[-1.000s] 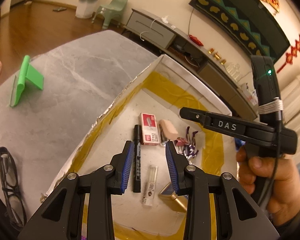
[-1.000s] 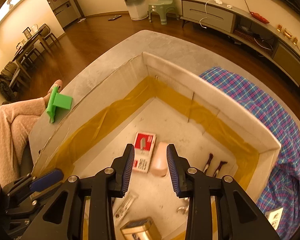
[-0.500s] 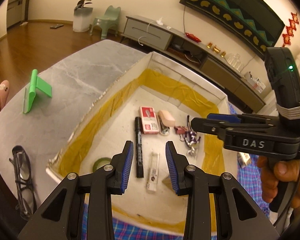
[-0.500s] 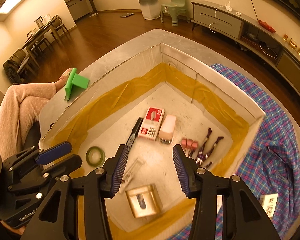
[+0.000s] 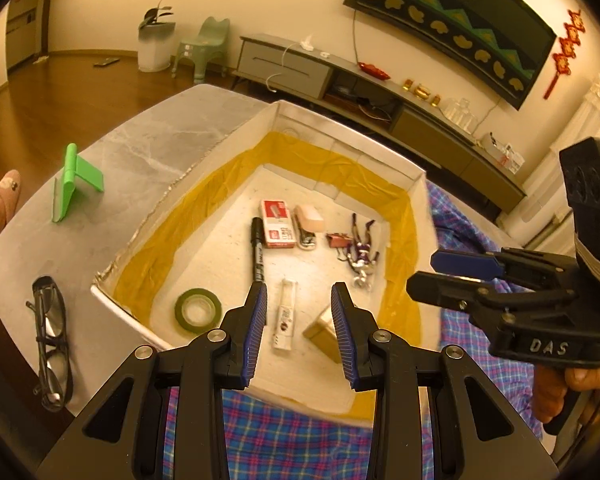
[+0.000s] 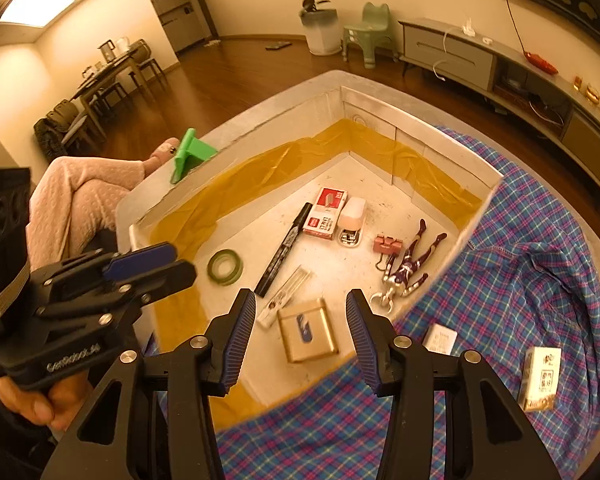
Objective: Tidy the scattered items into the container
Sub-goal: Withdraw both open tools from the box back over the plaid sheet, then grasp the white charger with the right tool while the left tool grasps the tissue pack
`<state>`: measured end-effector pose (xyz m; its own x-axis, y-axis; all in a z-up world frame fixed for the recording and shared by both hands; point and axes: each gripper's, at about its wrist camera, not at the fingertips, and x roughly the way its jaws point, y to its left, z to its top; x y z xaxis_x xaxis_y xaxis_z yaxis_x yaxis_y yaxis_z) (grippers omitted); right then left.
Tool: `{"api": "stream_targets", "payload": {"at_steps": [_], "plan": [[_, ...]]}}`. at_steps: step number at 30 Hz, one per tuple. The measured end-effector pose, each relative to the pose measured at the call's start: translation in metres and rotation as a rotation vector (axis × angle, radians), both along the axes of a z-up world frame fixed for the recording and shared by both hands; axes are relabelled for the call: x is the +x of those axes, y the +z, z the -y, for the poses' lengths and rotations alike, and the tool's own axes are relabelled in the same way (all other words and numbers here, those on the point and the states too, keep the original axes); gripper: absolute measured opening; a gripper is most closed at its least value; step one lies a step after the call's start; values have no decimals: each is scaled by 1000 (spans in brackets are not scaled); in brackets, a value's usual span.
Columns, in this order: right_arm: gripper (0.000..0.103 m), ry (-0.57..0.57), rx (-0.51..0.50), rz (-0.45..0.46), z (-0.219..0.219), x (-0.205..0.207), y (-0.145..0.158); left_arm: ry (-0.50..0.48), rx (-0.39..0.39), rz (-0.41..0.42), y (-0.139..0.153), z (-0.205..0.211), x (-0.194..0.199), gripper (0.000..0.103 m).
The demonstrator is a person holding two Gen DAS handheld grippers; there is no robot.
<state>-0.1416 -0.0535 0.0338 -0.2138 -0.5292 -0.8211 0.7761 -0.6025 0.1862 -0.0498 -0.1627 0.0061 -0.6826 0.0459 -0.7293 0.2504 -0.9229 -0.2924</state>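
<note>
Left wrist view. Left hand-held gripper: jaws spread, nothing between them, hovering above the near end of the container. Container: white box with yellow-lined walls, on the grey desk, its near edge over a plaid cloth. Contents: green tape roll, black marker, red staple box, pink-topped stapler, binder clip, purple figurine, clear slim packet, gold box. On the desk outside the container: green stand, glasses. Right hand-held gripper at the right, gripped by a hand.

Right wrist view. Right hand-held gripper: jaws have just been opening, now spread wide with nothing between them, above the gold box that lies in the container's near corner. Plaid cloth carries two small white cartons still outside: one just beside the container wall, one farther right. Left hand-held gripper at the left. A person's pink-clad leg beyond the desk.
</note>
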Motion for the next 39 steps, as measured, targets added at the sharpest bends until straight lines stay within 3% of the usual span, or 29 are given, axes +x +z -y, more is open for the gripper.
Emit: {"api": "stream_targets", "payload": {"at_steps": [4, 8, 13, 22, 23, 25, 31, 35, 39], "plan": [[49, -35, -55, -33, -32, 12, 8, -36, 36, -30, 6, -12, 12, 35], [49, -148, -93, -48, -75, 9, 2, -69, 47, -47, 14, -29, 18, 35], [51, -239, -62, -9, -98, -8, -35, -138, 68, -47, 18, -62, 16, 35], [55, -317, 55, 5, -75, -58, -113, -205, 48, -10, 11, -101, 5, 35], [53, -322, 68, 12, -72, -65, -124, -205, 45, -5, 11, -103, 2, 35], [33, -327, 73, 27, -71, -74, -138, -210, 41, 1, 10, -107, -2, 35], [32, -330, -14, 0, -118, -63, -109, -272, 34, 11, 10, -141, -26, 35], [32, -364, -11, -2, -183, -43, -90, -337, 64, 34, 3, -181, -56, 47], [32, -456, 2, 18, -255, -26, -86, -380, 133, 121, -22, -227, -99, 48]]}}
